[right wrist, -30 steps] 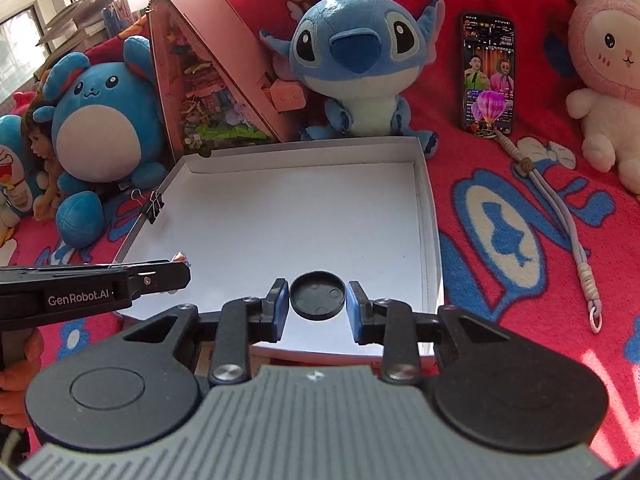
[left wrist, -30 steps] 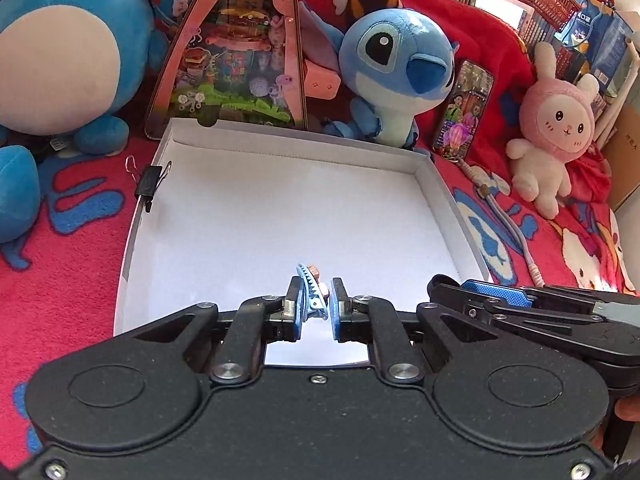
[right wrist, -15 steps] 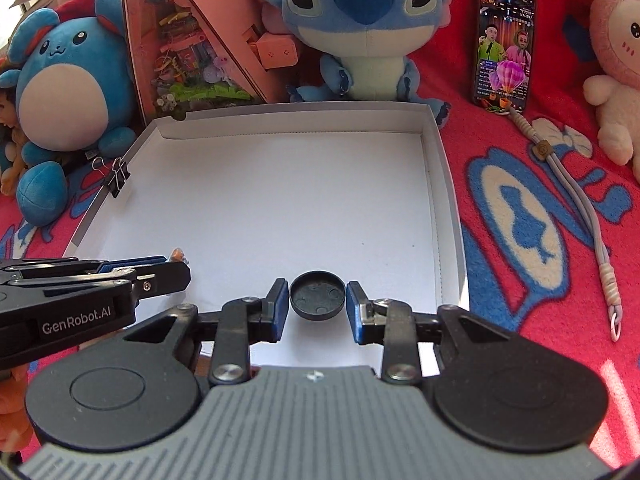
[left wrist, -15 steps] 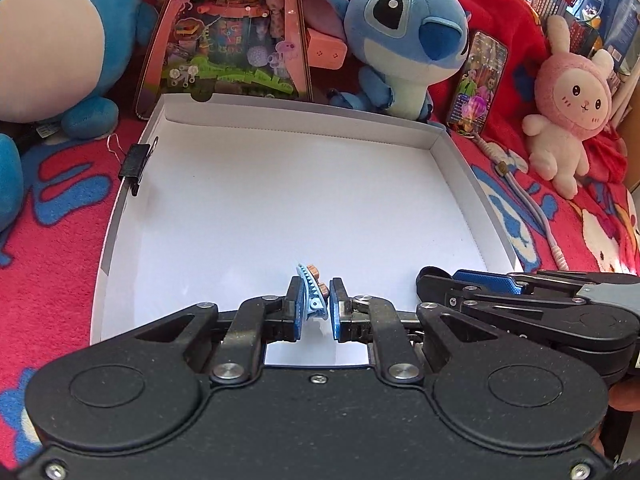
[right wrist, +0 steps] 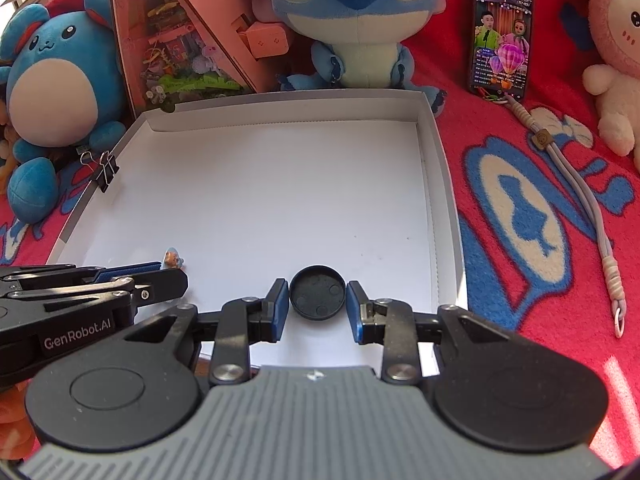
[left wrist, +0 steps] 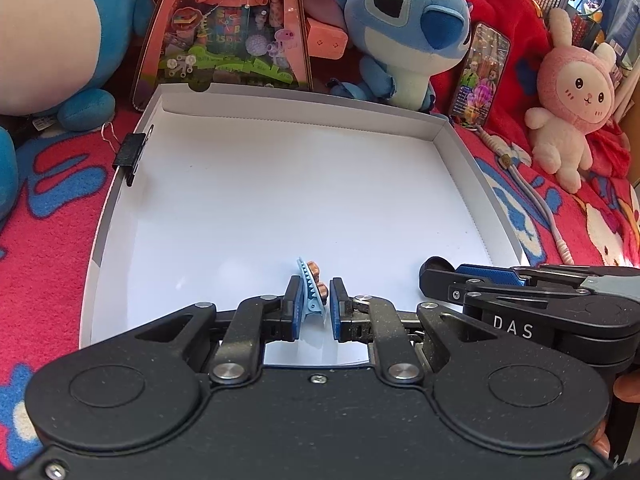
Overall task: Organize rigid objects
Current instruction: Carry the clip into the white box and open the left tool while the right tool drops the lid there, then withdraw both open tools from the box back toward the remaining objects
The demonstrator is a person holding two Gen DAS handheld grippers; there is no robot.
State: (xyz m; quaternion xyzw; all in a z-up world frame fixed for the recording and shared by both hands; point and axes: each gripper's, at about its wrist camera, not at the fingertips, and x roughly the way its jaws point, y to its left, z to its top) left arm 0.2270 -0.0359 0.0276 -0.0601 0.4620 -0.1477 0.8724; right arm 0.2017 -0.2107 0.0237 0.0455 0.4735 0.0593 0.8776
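My left gripper is shut on a light blue hair clip with a small brown charm, held low over the near part of a shallow white box. My right gripper is shut on a round black cap, held over the near right part of the same box. Each gripper shows in the other's view: the right one at the right in the left wrist view, the left one with the clip tip at the left in the right wrist view.
A black binder clip grips the box's left wall. Behind the box stand a blue Stitch plush, a pink toy package, a round blue plush and a phone with a lanyard. A pink bunny plush sits right.
Both grippers have moved forward and lower over the box with their objects held. The box now fills more of both views.
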